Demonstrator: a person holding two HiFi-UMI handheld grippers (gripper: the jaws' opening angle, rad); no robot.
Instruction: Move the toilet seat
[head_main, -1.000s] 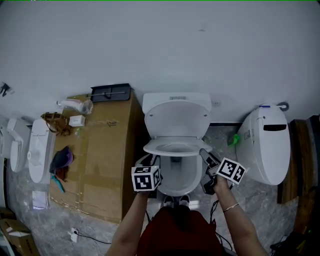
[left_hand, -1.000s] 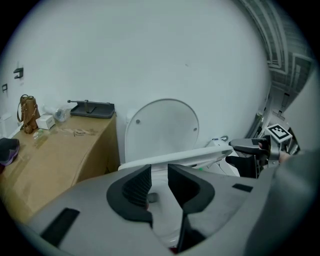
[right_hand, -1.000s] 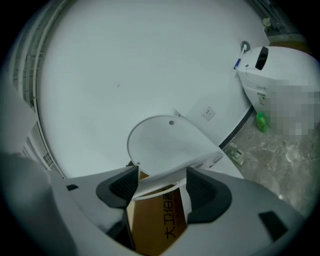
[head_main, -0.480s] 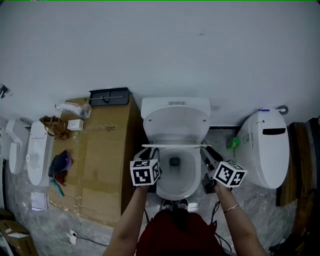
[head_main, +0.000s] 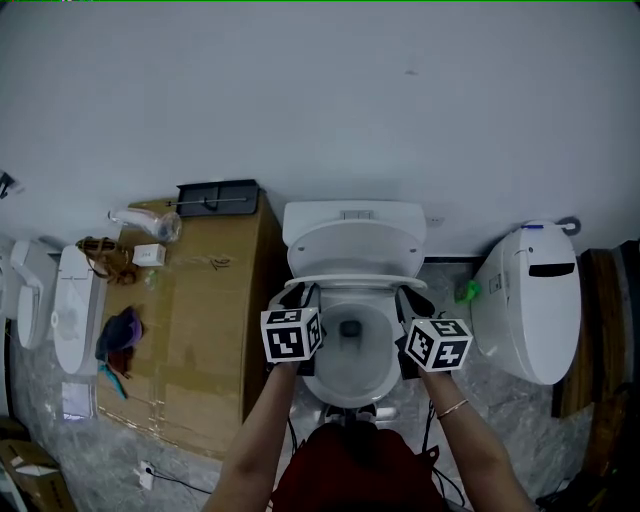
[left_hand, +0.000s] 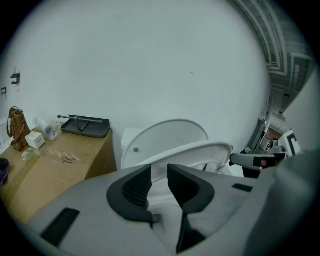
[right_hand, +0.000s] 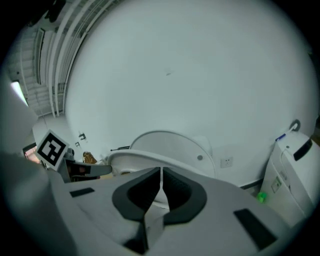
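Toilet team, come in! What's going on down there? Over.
Left gripper clamped on the toilet seat edge. Right gripper shut, empty. Seat held partway up, lid upright behind. Nothing in the way.

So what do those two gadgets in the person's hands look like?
The left gripper and right gripper look alike: grey bodies, two dark jaws, and a white cube with black square markers. The person wears a red garment and a thin bracelet on the right wrist.

No legible text anywhere.
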